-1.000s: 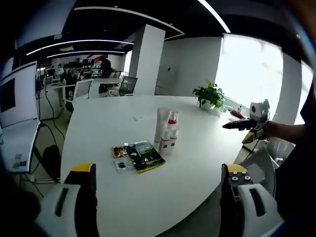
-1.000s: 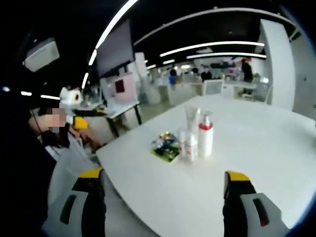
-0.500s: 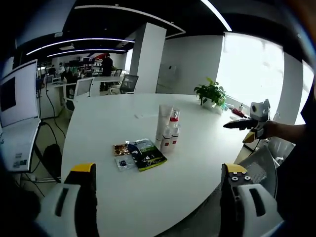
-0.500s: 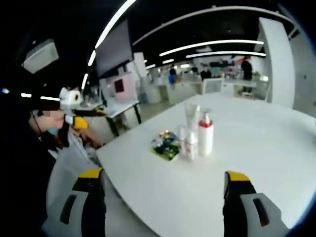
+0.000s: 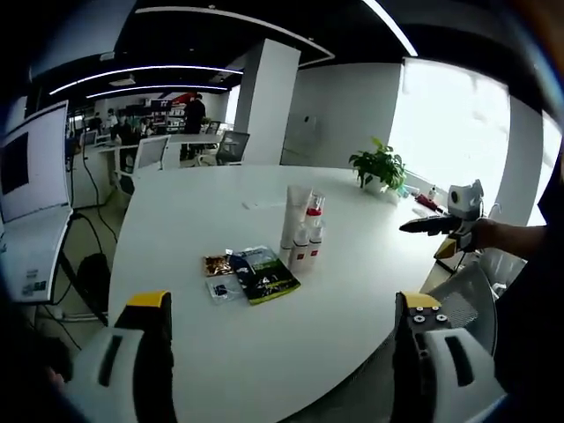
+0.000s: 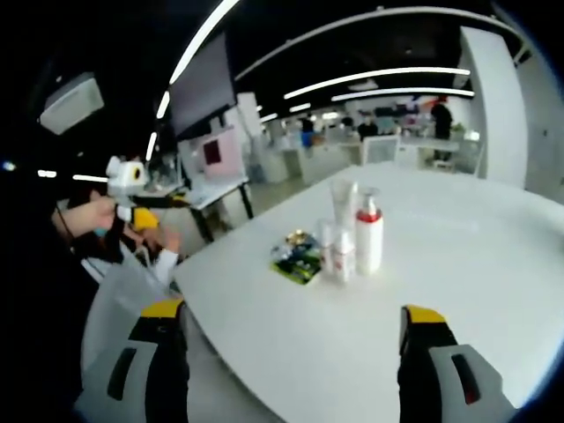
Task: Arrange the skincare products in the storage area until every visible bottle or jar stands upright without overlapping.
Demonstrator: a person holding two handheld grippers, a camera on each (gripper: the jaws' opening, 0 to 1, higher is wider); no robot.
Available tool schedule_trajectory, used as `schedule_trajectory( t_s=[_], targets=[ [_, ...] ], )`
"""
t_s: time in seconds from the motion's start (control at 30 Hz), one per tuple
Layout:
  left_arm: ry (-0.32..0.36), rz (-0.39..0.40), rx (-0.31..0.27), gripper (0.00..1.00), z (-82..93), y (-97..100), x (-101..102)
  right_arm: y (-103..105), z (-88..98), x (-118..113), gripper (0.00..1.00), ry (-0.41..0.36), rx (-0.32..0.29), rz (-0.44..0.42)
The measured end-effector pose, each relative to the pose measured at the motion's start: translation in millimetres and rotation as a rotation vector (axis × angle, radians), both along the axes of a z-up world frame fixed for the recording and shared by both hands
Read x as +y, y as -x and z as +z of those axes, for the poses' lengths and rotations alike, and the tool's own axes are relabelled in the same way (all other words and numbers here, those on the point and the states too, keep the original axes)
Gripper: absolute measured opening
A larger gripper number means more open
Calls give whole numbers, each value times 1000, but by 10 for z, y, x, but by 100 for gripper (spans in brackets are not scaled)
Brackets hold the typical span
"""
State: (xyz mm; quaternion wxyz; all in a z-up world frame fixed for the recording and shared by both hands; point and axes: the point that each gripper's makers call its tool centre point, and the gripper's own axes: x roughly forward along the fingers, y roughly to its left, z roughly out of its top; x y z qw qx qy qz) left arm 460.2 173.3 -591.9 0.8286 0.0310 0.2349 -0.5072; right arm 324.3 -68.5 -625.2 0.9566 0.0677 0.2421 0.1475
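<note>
A cluster of skincare products stands upright mid-table: a tall white tube (image 5: 297,210) (image 6: 342,204), a white pump bottle with a red collar (image 5: 314,222) (image 6: 368,236) and small white bottles (image 5: 300,254) (image 6: 339,257). Flat sachets (image 5: 264,275) (image 6: 296,261) lie beside them. My left gripper (image 5: 285,301) is open and empty, well short of the products; a hand holds it at the table's side (image 6: 130,196). My right gripper (image 6: 293,312) is also open and empty, far from the bottles, and is seen held off the table's edge (image 5: 439,224).
The round white table (image 5: 203,211) (image 6: 458,264) carries a potted plant (image 5: 379,167) at its far side. Office chairs (image 5: 145,159) and desks stand behind. A monitor (image 5: 26,167) is at the left, and a hanging screen (image 6: 207,88) is beyond the table.
Both views have shifted only slightly with the hands. The bottles, tube and sachets have not moved, and both grippers stay open.
</note>
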Motion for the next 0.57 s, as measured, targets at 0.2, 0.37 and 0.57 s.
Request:
schedule_trajectory(
  t_s=[0.2,0.37,0.57],
  targets=[
    [-2,0,8,99,-32,19,-9,4,-25,-8,99,-2,6,-1],
    [-5,-4,12,99,-49,34,-26,5,-39,-8,99,-4,9,0],
    [-13,-7,16,99,-70,31,-31,14,-59,-17,99,-7,13,-3]
  ],
)
